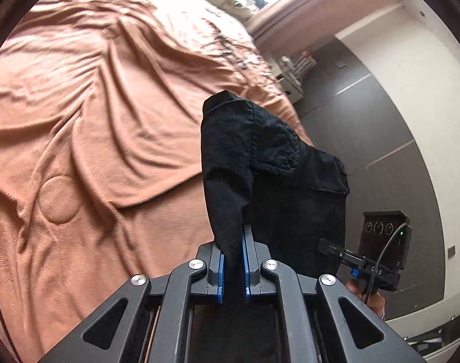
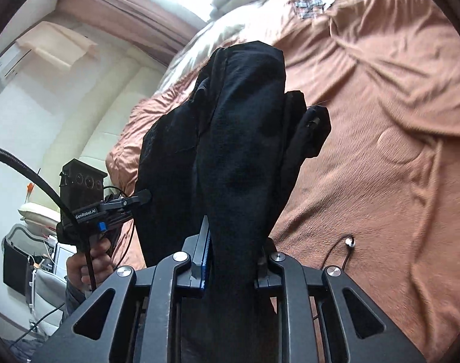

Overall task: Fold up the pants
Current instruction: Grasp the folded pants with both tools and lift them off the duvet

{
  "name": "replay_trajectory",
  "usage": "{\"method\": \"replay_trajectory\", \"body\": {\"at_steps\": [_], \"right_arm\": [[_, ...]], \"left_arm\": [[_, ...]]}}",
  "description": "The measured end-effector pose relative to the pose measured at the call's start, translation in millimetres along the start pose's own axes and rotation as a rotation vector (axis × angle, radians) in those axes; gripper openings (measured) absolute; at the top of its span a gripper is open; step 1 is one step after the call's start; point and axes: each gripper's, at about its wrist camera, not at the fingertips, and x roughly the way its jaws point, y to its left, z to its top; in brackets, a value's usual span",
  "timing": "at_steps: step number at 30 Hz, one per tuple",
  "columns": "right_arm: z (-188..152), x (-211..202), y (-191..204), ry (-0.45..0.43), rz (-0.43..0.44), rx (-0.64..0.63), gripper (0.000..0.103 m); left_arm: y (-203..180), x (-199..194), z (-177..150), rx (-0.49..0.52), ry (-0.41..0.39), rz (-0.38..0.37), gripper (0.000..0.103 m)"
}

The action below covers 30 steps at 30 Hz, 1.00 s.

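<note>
Black pants (image 1: pixel 260 163) hang in the air over the bed. In the left wrist view my left gripper (image 1: pixel 233 260) is shut on a fold of the black cloth, which runs between its blue pads (image 1: pixel 221 275) and drapes forward. In the right wrist view my right gripper (image 2: pixel 233 260) is shut on a thicker bunch of the same pants (image 2: pixel 242 139); the cloth hides its right finger, and only the left blue pad (image 2: pixel 205 251) shows. Each view also catches the other gripper: the right one (image 1: pixel 378 260) at lower right, the left one (image 2: pixel 109 205) at left, held by a hand (image 2: pixel 90 260).
A wrinkled orange-brown blanket (image 1: pixel 93 121) covers the bed beneath the pants. A thin cable with a metal plug (image 2: pixel 349 242) lies on the blanket (image 2: pixel 381 151). Grey floor (image 1: pixel 381 127) and a white wall lie beside the bed. Pillows and a curtain sit at the far end.
</note>
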Motion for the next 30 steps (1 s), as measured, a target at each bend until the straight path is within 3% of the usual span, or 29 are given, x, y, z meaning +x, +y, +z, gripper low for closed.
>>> {"method": "replay_trajectory", "body": {"at_steps": [17,30], "right_arm": [[-22.7,-181.5,28.2,-0.167,-0.136,-0.179,0.016],[-35.7,-278.6,2.8,-0.258,-0.207,-0.257,0.016]], "left_arm": [[-164.3,0.5,-22.9,0.193,-0.033,-0.103,0.009],[-269.8,56.0,-32.8,0.321,-0.02,-0.149,0.009]]}}
